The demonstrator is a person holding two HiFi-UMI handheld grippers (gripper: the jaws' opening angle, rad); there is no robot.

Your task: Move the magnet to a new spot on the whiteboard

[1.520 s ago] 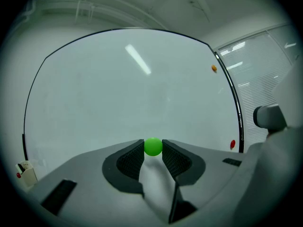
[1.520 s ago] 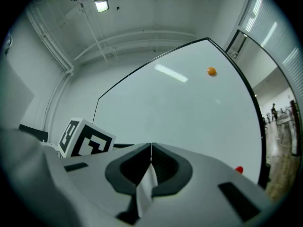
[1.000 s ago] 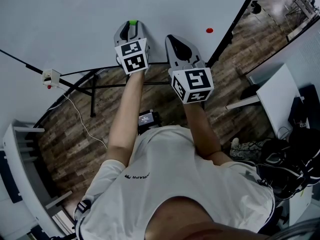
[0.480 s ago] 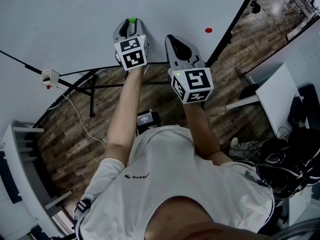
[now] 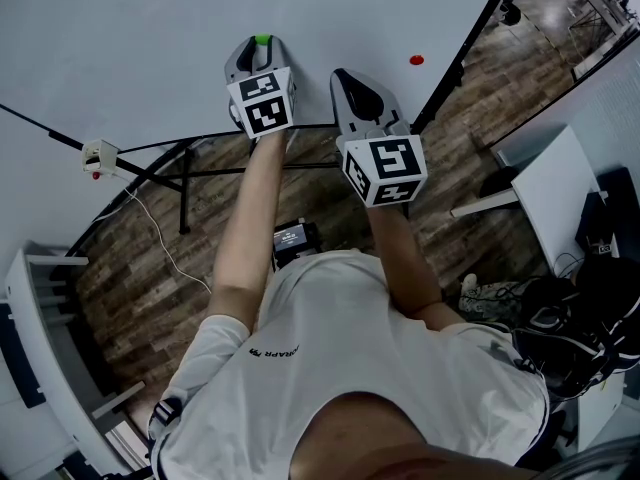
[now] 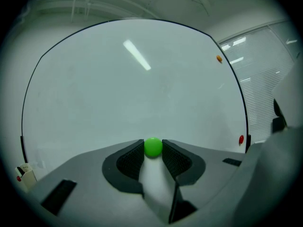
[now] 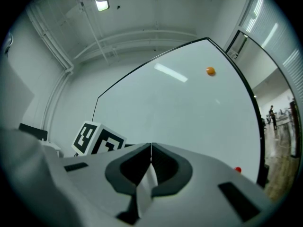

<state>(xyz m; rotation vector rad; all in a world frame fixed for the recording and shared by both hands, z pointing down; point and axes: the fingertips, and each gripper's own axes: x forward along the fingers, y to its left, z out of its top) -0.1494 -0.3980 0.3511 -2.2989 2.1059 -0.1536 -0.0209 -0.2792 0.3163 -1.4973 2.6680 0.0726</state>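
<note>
Green magnet (image 6: pixel 153 146) sits against the whiteboard (image 5: pixel 150 28), clamped btwn our left gripper (image 5: pixel 262 48) fingers. Right gripper (image 7: pixel 151 150) fingers are together, empty, just beside it. Red magnet (image 5: pixel 416 60) & orange magnet (image 7: pixel 210 71) stick further right.

We face the whiteboard (image 5: pixel 140 38), both arms stretched out.
Our left gripper (image 5: pixel 262 50) shows a green magnet (image 5: pixel 264 40) at its tip; our right gripper (image 5: pixel 347 78) sits just beside it, with a red magnet (image 5: pixel 416 60) on the board further right.
</note>
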